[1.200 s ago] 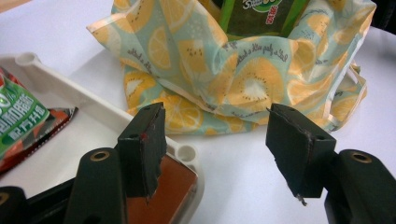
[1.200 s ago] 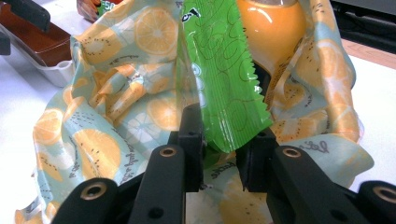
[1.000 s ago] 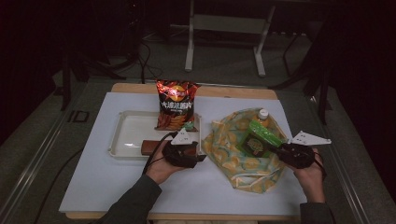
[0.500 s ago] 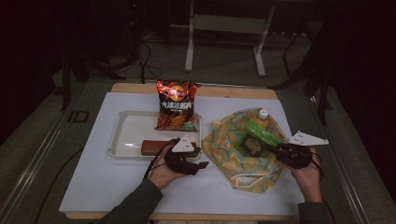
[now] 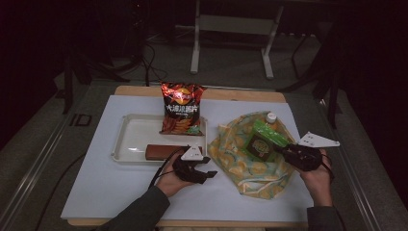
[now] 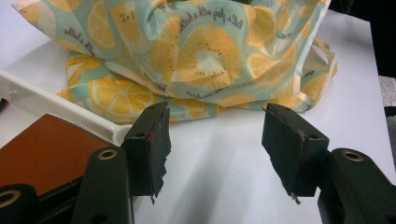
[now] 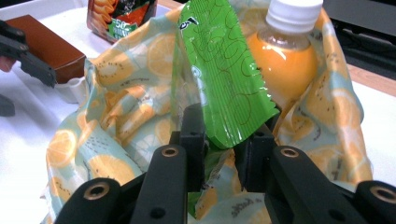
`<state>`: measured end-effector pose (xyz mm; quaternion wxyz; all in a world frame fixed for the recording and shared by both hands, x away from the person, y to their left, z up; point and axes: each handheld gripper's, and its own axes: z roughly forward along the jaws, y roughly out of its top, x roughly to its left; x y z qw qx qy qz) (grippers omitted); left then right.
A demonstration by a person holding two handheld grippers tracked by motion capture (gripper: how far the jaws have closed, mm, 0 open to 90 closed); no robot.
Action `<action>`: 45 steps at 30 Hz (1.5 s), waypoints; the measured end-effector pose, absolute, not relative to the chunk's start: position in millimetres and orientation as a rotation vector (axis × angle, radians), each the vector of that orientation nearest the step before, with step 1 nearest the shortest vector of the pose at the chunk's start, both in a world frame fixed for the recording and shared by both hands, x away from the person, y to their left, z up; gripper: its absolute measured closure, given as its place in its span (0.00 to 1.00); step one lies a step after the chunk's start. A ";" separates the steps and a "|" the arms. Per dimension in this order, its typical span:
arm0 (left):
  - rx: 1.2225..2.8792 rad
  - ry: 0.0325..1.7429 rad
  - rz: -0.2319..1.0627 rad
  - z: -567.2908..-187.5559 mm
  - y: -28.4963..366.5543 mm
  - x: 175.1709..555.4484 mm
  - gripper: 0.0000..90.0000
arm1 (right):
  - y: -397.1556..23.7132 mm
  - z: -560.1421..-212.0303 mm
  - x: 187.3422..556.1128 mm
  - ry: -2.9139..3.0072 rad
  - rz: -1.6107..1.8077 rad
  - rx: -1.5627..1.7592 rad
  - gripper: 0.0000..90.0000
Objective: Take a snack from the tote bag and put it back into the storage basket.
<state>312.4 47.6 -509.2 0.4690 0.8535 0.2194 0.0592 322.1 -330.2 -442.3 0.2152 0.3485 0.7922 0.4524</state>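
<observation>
My right gripper (image 7: 222, 135) is shut on the lower end of a green snack packet (image 7: 219, 84), which stands up out of a lemon-print cloth bag (image 7: 121, 107). An orange juice bottle (image 7: 285, 60) with a white cap sits in the bag behind it. In the high view the right gripper (image 5: 285, 153) is at the bag's (image 5: 240, 163) right side, on the packet (image 5: 263, 142). My left gripper (image 5: 210, 173) lies just left of the bag and points at it. Its jaws (image 6: 212, 140) are open and have just been closing a little, with bare table between them.
A white tray (image 5: 132, 132) holds a brown bar (image 5: 161, 151) at its near right corner, beside the left gripper. A red chip bag (image 5: 182, 108) stands at the tray's far right edge. The tray's rim (image 6: 56, 105) and the bar (image 6: 42, 149) lie left of the left jaws.
The left gripper has turned from the brown bar toward the bag and slid slightly nearer the front edge. The right gripper and packet have stayed in place.
</observation>
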 end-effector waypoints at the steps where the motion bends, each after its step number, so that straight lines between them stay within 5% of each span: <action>1: 2.096 0.536 0.144 -509.6 47.2 312.2 0.46 | -329.8 -441.3 322.9 2.196 1.255 0.961 0.84; 45: 2.119 0.518 0.173 -527.2 38.6 305.7 0.51 | -308.9 -376.4 334.7 2.205 1.327 0.796 0.84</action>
